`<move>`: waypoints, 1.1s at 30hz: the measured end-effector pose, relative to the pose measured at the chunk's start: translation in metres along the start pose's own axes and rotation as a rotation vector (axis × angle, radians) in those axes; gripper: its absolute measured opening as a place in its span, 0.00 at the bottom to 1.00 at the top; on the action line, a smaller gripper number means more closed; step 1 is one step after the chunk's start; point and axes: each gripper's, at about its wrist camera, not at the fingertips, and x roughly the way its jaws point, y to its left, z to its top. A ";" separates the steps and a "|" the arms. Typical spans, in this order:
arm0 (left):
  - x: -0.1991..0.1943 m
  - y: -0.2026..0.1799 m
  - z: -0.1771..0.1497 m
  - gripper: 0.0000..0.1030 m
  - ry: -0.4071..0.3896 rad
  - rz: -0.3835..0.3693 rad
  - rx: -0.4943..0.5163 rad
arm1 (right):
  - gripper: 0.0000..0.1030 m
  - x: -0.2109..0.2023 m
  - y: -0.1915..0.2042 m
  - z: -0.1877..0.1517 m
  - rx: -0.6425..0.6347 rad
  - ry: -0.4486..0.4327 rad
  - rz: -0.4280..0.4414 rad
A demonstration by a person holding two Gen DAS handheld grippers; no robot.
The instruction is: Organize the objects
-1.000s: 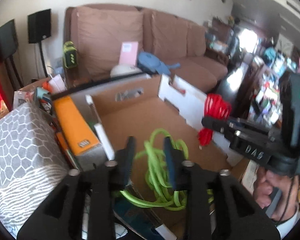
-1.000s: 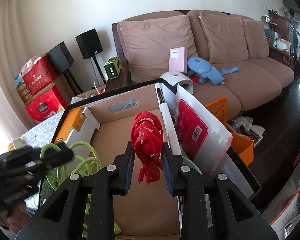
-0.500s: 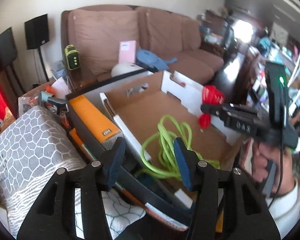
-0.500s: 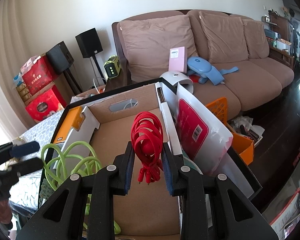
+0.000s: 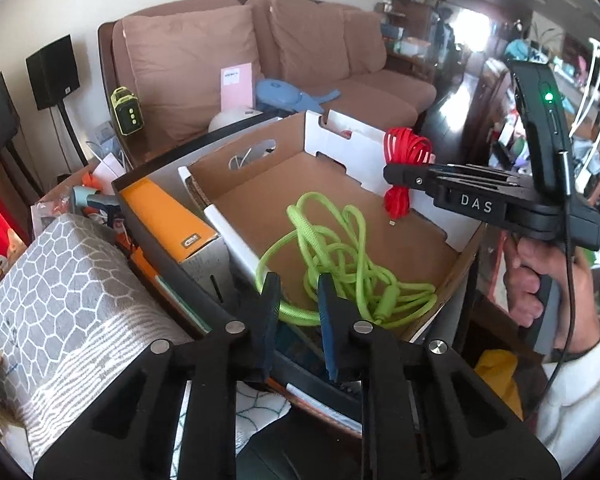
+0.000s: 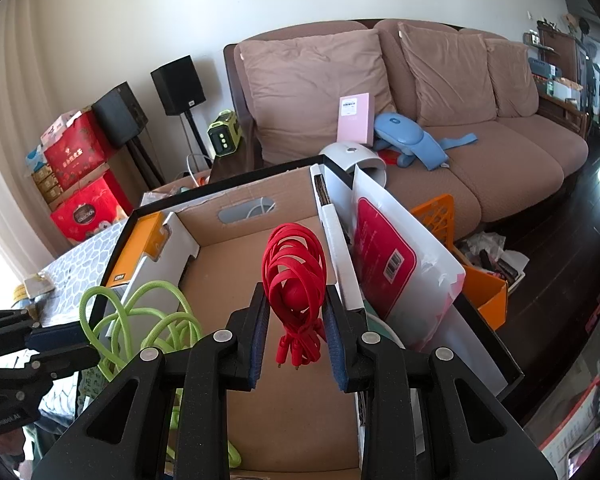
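My right gripper (image 6: 294, 334) clamps the red cable bundle (image 6: 294, 276), hanging above the cardboard box (image 5: 260, 168) | my left gripper (image 5: 295, 312) just narrowed, jaws slightly apart, nothing pinched, at the box's near edge | green cable (image 5: 340, 264) lies loose on the box floor, trailing over the near rim

An open cardboard box (image 5: 456, 268) with a bare brown floor carries the things. A tangled green cable (image 5: 340, 256) lies directly on that floor, toward the near left corner. The box itself sits inside a larger black-rimmed tray (image 6: 504, 364), beside an orange box (image 5: 160, 216).
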 end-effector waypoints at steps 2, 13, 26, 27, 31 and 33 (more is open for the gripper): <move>0.005 0.000 0.003 0.17 0.009 -0.001 -0.007 | 0.27 0.000 0.000 0.000 -0.001 0.001 0.000; 0.030 0.015 0.015 0.17 0.009 -0.018 -0.114 | 0.27 0.000 0.001 -0.001 -0.001 0.001 0.000; 0.048 -0.007 0.037 0.14 0.028 -0.054 -0.080 | 0.27 0.000 -0.001 0.000 0.005 0.001 -0.004; 0.051 -0.009 0.040 0.14 0.027 -0.054 -0.075 | 0.27 0.000 -0.001 0.000 0.006 0.002 -0.005; 0.068 -0.010 0.048 0.14 0.061 -0.054 -0.079 | 0.27 0.000 -0.002 0.000 0.007 0.002 -0.005; 0.071 -0.005 0.047 0.14 0.074 -0.061 -0.104 | 0.27 0.000 -0.002 0.000 0.007 0.003 -0.004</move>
